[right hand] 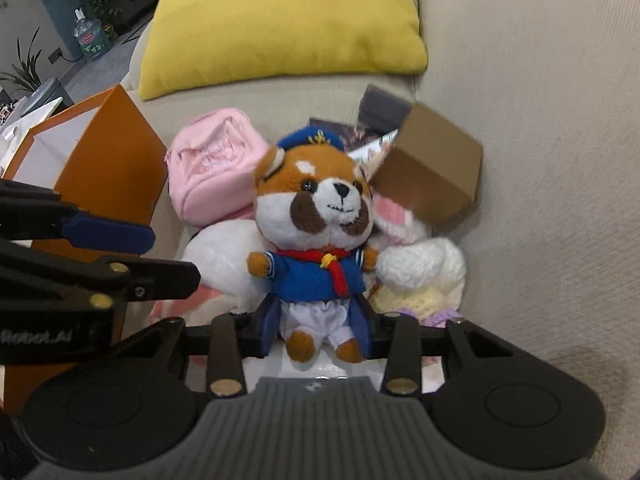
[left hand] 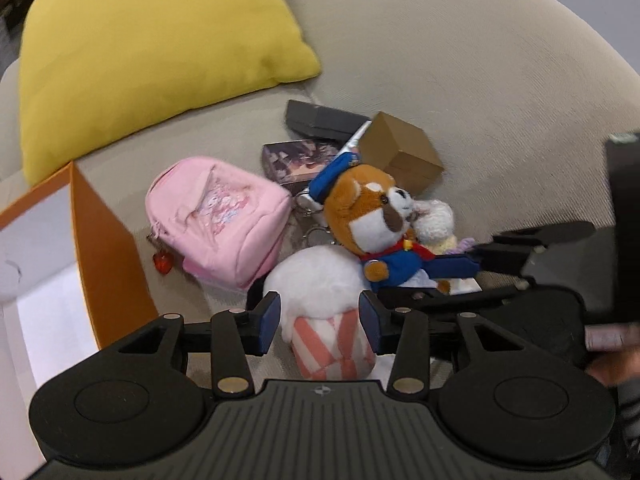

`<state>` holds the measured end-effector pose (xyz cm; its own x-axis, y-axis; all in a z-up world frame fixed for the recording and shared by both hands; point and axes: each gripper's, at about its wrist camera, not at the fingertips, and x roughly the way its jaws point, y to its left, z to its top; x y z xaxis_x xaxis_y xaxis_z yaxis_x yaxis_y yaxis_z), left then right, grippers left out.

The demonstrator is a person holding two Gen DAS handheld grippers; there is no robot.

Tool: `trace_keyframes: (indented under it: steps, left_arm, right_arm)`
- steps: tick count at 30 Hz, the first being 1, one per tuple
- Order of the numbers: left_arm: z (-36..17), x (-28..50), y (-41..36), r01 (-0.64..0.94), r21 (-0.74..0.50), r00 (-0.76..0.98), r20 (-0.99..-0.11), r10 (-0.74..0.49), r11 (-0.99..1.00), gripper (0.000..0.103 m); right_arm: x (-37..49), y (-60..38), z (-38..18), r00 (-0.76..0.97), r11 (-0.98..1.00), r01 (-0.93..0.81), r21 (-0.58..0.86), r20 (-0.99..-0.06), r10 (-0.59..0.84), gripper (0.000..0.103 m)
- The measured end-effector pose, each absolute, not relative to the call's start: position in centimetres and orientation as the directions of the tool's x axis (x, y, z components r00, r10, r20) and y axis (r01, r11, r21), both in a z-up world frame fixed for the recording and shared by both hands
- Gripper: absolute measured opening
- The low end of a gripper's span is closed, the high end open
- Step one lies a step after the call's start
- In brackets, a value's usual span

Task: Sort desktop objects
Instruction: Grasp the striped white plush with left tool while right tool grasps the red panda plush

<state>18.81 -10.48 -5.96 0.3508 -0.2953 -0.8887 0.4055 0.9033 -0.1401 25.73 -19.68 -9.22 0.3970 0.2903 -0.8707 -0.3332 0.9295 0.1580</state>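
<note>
Gripping two soft toys at once, both lying in the heap on the beige sofa (left hand: pixel 460 60); no tabletop in view.

Left gripper (left hand: pixel 320 322): jaws part-closed on the popcorn plush (left hand: pixel 320 292), blue pads against the seam between white fluffy top and red-striped cup. Seems a grasp, though firm pressure cannot be told for sure.

Right gripper (right hand: pixel 320 326): jaws pinching the sailor fox plush (right hand: pixel 316 232) about its white trousers, pads pressed on either side. Seen also in the left view, entering from 3 o'clock (left hand: pixel 472 276).

Surrounding clutter, from the left view: pink mini backpack (left hand: pixel 220 216) at 10 o'clock of the popcorn plush, brown cardboard box (left hand: pixel 400 152) at 1 o'clock, printed card box (left hand: pixel 296 158) and dark flat box (left hand: pixel 320 118) at 12 o'clock, knitted cream toy (left hand: pixel 436 220) beside the fox at 2 o'clock. Orange open box (left hand: pixel 100 248) with white interior at 9 o'clock, likely the sorting bin. Yellow cushion (left hand: pixel 152 56) at 11 o'clock.

Step in hand, by judgement: pick-up of the two plush toys. Next move calls for lifting each clear without dragging neighbours, the fox resting against the popcorn plush, then carrying towards the orange box.

Legible writing: only "Robot_AI" on the left gripper's body, in the right view (right hand: pixel 36 336). Bottle label in the background too small to read.
</note>
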Motion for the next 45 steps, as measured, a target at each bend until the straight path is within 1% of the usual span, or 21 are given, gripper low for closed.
trace_keyframes:
  steps: [2, 6, 10, 11, 12, 15, 19, 24, 29, 32, 34, 37, 38, 40, 41, 43, 45]
  left_arm:
    - [-5.8, 18.5, -10.8, 0.438, -0.133, 0.346, -0.888, -0.304, 0.889, 0.050]
    - [-5.9, 17.4, -12.3, 0.524, -0.054, 0.365, -0.888, -0.281, 0.850, 0.052]
    - [-6.5, 17.2, -13.6, 0.569, 0.039, 0.395, -0.889, -0.231, 0.822, 0.052]
    - [-6.7, 17.1, -14.1, 0.586, 0.067, 0.396, -0.893, -0.214, 0.808, 0.054]
    - [-7.0, 16.9, -14.7, 0.611, 0.091, 0.394, -0.897, -0.202, 0.787, 0.060]
    - [-7.9, 15.9, -16.6, 0.687, 0.170, 0.394, -0.904, -0.166, 0.707, 0.062]
    - [-9.5, 15.5, -18.4, 0.712, 0.301, 0.436, -0.898, -0.064, 0.634, 0.064]
    - [-10.8, 16.2, -18.8, 0.712, 0.343, 0.426, -0.905, 0.012, 0.613, 0.067]
    - [-10.8, 16.3, -17.4, 0.700, 0.306, 0.404, -0.915, -0.004, 0.645, 0.065]
    - [-9.9, 17.2, -15.2, 0.660, 0.212, 0.369, -0.927, -0.066, 0.721, 0.063]
    - [-9.4, 18.1, -13.5, 0.617, 0.126, 0.336, -0.935, -0.115, 0.777, 0.061]
    - [-9.2, 19.1, -11.2, 0.550, 0.019, 0.297, -0.939, -0.174, 0.835, 0.060]
    - [-9.3, 19.4, -10.8, 0.528, -0.008, 0.286, -0.940, -0.187, 0.849, 0.060]
    - [-9.3, 19.8, -10.1, 0.492, -0.053, 0.265, -0.942, -0.207, 0.869, 0.061]
    - [-9.4, 19.9, -9.9, 0.481, -0.064, 0.258, -0.943, -0.211, 0.874, 0.061]
    - [-9.6, 19.7, -9.7, 0.472, -0.070, 0.255, -0.944, -0.212, 0.879, 0.063]
    - [-9.7, 19.3, -10.1, 0.481, -0.054, 0.265, -0.943, -0.204, 0.875, 0.066]
  right_arm:
    - [25.8, -20.3, -9.0, 0.395, 0.931, -0.310, 0.192, -0.865, 0.310, 0.039]
    - [24.8, -21.6, -8.0, 0.419, 0.931, -0.283, 0.230, -0.844, 0.336, 0.038]
    - [24.0, -21.9, -7.6, 0.439, 0.941, -0.283, 0.183, -0.848, 0.297, 0.039]
    - [23.9, -22.0, -7.6, 0.440, 0.942, -0.285, 0.176, -0.849, 0.292, 0.039]
    - [23.9, -22.3, -7.6, 0.441, 0.944, -0.280, 0.177, -0.849, 0.290, 0.039]
    - [23.8, -23.5, -7.5, 0.447, 0.947, -0.252, 0.202, -0.843, 0.298, 0.039]
    - [24.0, -24.5, -7.4, 0.453, 0.946, -0.236, 0.222, -0.836, 0.310, 0.039]
    - [23.5, -24.2, -7.0, 0.472, 0.944, -0.259, 0.206, -0.826, 0.310, 0.039]
    - [22.7, -23.2, -5.7, 0.508, 0.928, -0.329, 0.177, -0.795, 0.332, 0.040]
    - [22.6, -22.1, -5.7, 0.501, 0.902, -0.397, 0.168, -0.784, 0.366, 0.039]
    - [23.0, -21.3, -6.1, 0.473, 0.885, -0.433, 0.173, -0.792, 0.386, 0.039]
    - [23.3, -20.0, -6.6, 0.458, 0.870, -0.476, 0.131, -0.808, 0.372, 0.041]
    - [23.6, -19.6, -6.9, 0.452, 0.869, -0.480, 0.118, -0.816, 0.360, 0.042]
    - [24.1, -18.8, -7.3, 0.454, 0.879, -0.470, 0.083, -0.831, 0.321, 0.043]
    - [24.4, -18.5, -7.5, 0.454, 0.882, -0.467, 0.068, -0.837, 0.305, 0.043]
    - [25.1, -17.9, -8.0, 0.431, 0.877, -0.473, 0.084, -0.846, 0.313, 0.044]
    - [25.6, -17.2, -8.6, 0.411, 0.874, -0.478, 0.085, -0.858, 0.308, 0.044]
